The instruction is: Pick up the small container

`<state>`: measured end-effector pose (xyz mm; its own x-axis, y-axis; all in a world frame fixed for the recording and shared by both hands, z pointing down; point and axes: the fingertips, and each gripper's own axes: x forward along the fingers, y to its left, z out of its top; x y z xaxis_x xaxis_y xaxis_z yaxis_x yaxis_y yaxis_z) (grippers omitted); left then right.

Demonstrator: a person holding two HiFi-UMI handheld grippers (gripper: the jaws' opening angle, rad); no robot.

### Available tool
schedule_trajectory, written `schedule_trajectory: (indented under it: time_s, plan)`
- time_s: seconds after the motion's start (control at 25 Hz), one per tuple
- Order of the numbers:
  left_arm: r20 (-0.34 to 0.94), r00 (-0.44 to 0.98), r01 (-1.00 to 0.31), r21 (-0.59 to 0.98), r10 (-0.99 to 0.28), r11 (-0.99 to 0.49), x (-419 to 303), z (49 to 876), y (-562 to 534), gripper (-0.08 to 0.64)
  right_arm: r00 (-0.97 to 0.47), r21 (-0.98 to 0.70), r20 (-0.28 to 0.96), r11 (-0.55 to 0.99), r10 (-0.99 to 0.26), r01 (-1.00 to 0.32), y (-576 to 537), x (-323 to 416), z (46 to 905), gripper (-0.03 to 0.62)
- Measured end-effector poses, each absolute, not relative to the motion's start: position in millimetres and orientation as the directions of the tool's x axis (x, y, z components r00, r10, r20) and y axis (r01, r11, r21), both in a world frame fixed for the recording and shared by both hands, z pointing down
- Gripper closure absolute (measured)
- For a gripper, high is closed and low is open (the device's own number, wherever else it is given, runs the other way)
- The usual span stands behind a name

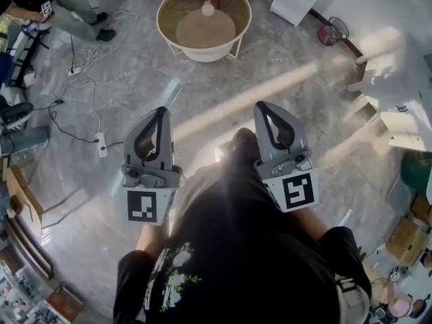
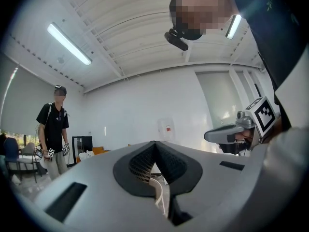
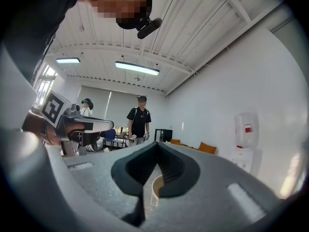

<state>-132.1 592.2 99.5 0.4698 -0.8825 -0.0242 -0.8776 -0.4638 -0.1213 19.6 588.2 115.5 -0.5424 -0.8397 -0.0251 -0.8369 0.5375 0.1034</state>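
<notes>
Your left gripper (image 1: 160,111): jaws closed tip to tip, nothing between. Ahead, well apart: round table (image 1: 164,29), small container (image 1: 208,8) near its middle. Likely that white piece, too small to be sure. Your right gripper (image 1: 262,105): jaws closed too, empty. Judge container light, rigid, tippy; take it across body, low. Only head view shows container; gripper views show pads meeting, standing person (image 3: 139,121).

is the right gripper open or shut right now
Shut. In the right gripper view the right gripper has its jaws meeting at the tips, and nothing sits between them.
</notes>
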Motion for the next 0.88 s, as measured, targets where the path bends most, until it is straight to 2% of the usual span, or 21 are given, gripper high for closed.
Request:
schedule_trajectory:
  time_s: [0.4,0.88]
  plan:
    - [-0.02,0.44,-0.891,-0.138,-0.898,-0.433,-148.9,99.8,560.8,0.563,-0.568,0.112,-0.029,0.562,-0.822,-0.819,553.4,6.1,115.4,0.597]
    - [-0.031,0.443,-0.89,-0.141,-0.896,-0.434,-126.9,100.9,480.0,0.563,-0.568,0.115,-0.029,0.562,-0.823,-0.819,470.2,25.9,120.3,0.597]
